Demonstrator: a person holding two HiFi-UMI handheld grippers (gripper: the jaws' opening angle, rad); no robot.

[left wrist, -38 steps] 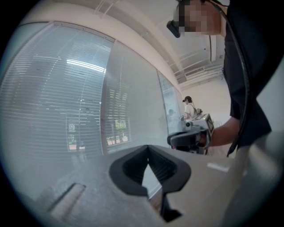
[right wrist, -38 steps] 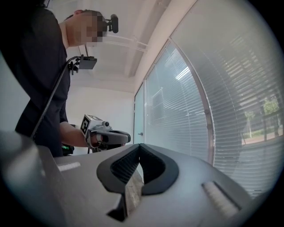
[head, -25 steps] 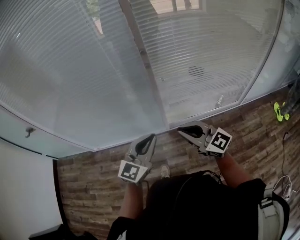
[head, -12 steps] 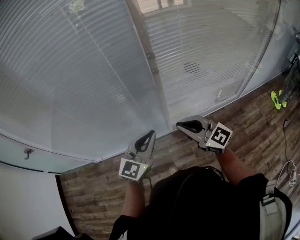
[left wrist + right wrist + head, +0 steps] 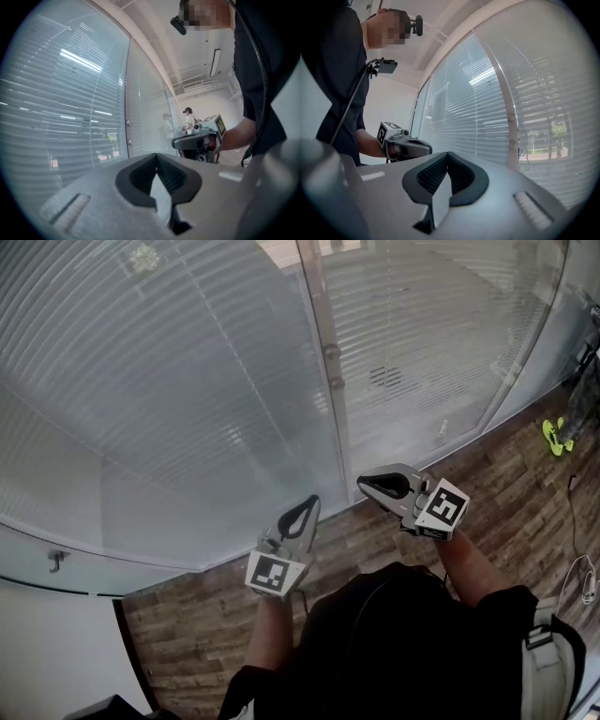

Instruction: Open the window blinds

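This looks like an office or lab building rather than a home: tall glass walls in slim metal frames, with slatted blinds behind the panes, run along a wood-plank floor. Overhead is a plain white ceiling carrying 1 long strip light, and another person in a cap stands further down the room. Loose white cables lie on the floor at the right.

White horizontal-slat blinds lowered, covering window.
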